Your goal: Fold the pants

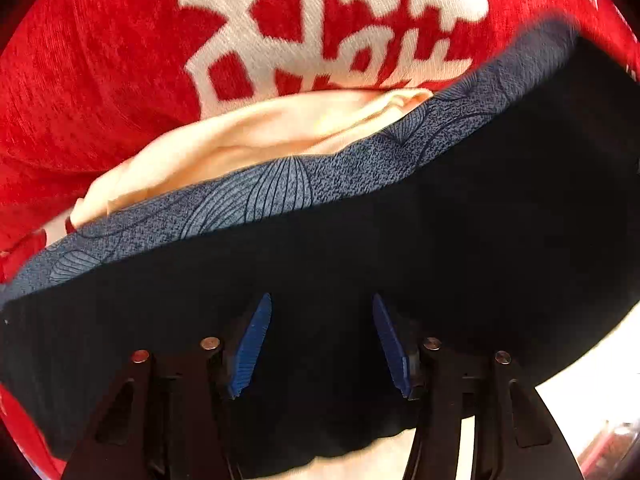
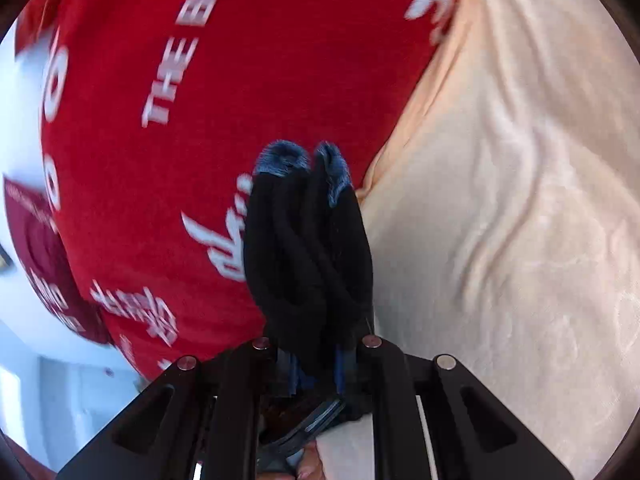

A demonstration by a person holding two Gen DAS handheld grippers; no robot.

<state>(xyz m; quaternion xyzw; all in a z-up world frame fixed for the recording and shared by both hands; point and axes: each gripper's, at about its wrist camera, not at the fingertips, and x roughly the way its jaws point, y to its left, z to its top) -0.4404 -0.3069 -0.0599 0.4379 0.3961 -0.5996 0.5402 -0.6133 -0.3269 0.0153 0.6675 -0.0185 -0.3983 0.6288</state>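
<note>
In the left wrist view the pants (image 1: 400, 220) are a broad dark navy cloth with a blue-grey patterned band (image 1: 256, 196) along the far edge. They stretch across the frame right under my left gripper (image 1: 321, 300). Its blue pads (image 1: 252, 344) stand wide apart with only the dark cloth behind them. In the right wrist view my right gripper (image 2: 316, 340) is shut on a bunched roll of the pants (image 2: 308, 248). The roll sticks out forward past the fingers, which it hides, and its blue-grey end (image 2: 284, 160) shows at the tip.
A red blanket (image 1: 100, 80) with large white lettering covers the surface; it also fills the left half of the right wrist view as the red blanket (image 2: 260, 60). A cream cloth (image 1: 260, 136) lies beyond the pants, and a wrinkled cream cloth (image 2: 520, 220) lies to the right.
</note>
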